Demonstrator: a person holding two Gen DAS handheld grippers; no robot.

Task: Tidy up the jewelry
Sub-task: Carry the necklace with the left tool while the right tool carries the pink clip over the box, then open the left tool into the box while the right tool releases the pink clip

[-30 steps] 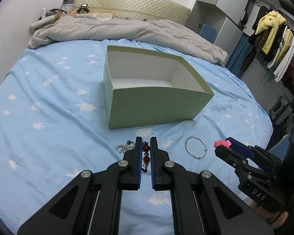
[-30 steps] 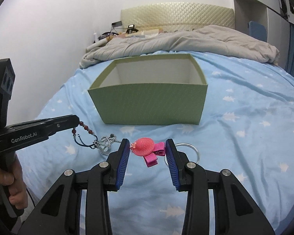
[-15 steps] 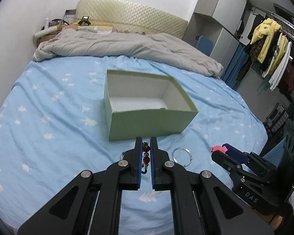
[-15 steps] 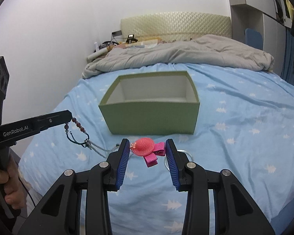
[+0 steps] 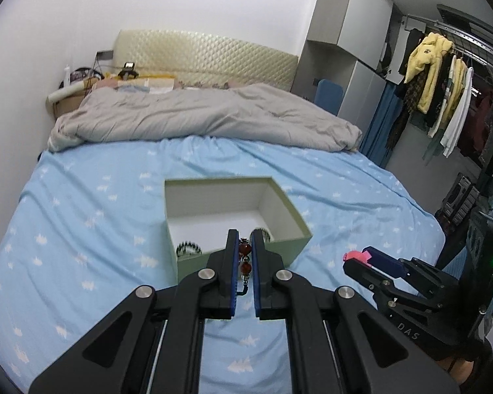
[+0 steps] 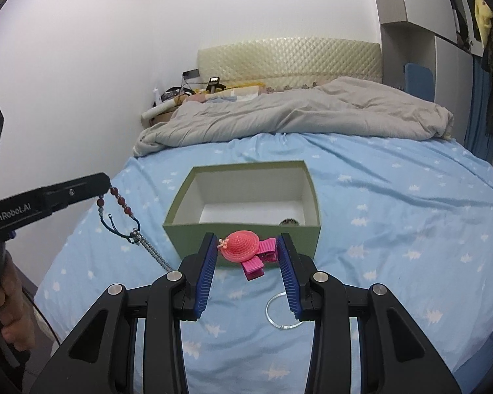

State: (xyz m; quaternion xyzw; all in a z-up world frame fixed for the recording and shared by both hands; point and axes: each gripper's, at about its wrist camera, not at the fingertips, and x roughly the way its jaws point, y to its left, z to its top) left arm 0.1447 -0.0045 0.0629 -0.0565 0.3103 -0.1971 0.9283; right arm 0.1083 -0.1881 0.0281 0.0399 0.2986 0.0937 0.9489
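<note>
Left gripper (image 5: 245, 239): clenched on a beaded bracelet (image 5: 245, 256), the two blue-padded jaws almost touching, with the red beads pinched in the narrow slit between them.
Bracelet: seen from the right wrist view it hangs off the tip of the left gripper (image 6: 105, 182), red beads (image 6: 121, 201) at the top, a dark blue cord loop below, and a silver chain (image 6: 152, 252) trailing down towards the bed sheet, clear of the box.
Right gripper (image 6: 248, 252): grasping a pink hair clip (image 6: 246, 249); the clip sits crosswise between the blue pads, its small pink hat to the left and the pink clip bars to the right and below.
Hair clip from the left wrist view: only a pink tip (image 5: 354, 256) shows at the end of the right gripper (image 5: 364, 259), which is to the right of the box.
Box (image 6: 187, 229): open, pale green outside, white inside, resting on the bed (image 6: 394, 203) just ahead of both grippers.
Inside the box: a black-and-white beaded piece (image 5: 189, 248) lies on the floor near the front wall; another bit shows just past the left gripper's right jaw.
Ring (image 6: 274, 310): a thin silver hoop lying flat on the sheet, below the right gripper and partly hidden by its right jaw.
Person's hand (image 6: 11, 298): wrapped round the left gripper's handle at the left edge.
</note>
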